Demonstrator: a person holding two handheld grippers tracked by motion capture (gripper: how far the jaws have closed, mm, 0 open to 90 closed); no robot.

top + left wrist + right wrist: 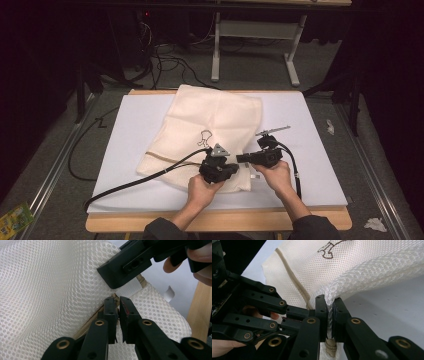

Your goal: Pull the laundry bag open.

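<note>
A cream mesh bag (210, 125) lies on the white mat (300, 165), with a small dark drawing printed on it and a tan zipper (294, 282) along its near edge. Both grippers meet at the bag's near right corner. My left gripper (118, 301) is shut, its tips pinching at the zipper's end; in the high view the left gripper (235, 169) points right. My right gripper (330, 303) is shut on the bag's mesh corner and lifts it a little off the mat. In the high view the right gripper (241, 159) points left, tip to tip with the left.
The mat covers a wooden table (220, 222) whose front edge is near the person's sleeves. A black cable (135, 182) trails left across the mat. A white stand (255, 30) and more cables are on the floor behind. A green packet (15, 217) lies at the bottom left.
</note>
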